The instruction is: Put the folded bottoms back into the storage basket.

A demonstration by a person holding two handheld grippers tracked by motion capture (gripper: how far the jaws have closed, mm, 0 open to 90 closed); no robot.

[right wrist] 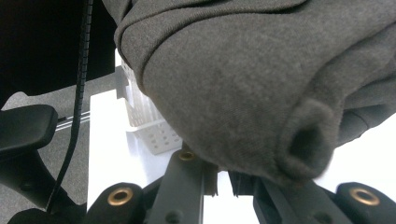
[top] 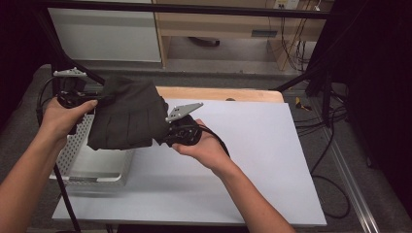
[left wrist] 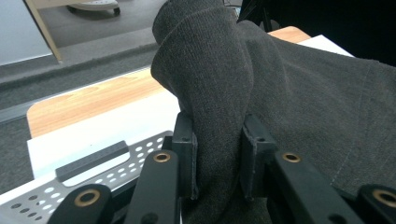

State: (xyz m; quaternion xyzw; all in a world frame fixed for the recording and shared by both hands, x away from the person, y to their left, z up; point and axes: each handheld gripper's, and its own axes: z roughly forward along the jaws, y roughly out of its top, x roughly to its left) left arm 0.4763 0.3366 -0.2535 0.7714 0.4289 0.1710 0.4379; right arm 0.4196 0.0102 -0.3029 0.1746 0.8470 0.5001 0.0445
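At the far left we see the left gripper [top: 99, 98] clenched on a bunched fold of the dark grey garment [top: 128, 116]; in the left gripper view the cloth [left wrist: 280, 93] is pinched tight between the two pads and rises above them in a thick roll. We judge that grip is on an upper corner or edge, so the fabric can hang free instead of dragging.

Below that hand sits the perforated white basket [top: 77, 145], at the left edge of the white counter [top: 252, 160]. The garment is held in the air above the basket's near side and the counter just beside it, its lower edge hanging close to the basket rim; we cannot tell whether it touches.

Moving right, the cloth spans between the two hands, so its long axis runs roughly left to right across the counter, slightly lower at the right, with the folded body drooping beneath that line.

At the right end, the right gripper [top: 167, 135] is grasping the garment too: in the right gripper view a rounded, rolled lump of fabric [right wrist: 261, 93] sits over the jaws and tucks down between them. We take the two-handed hold as a way to keep the piece stretched and controlled while it is carried clear of the basket, probably to be laid on the open counter.
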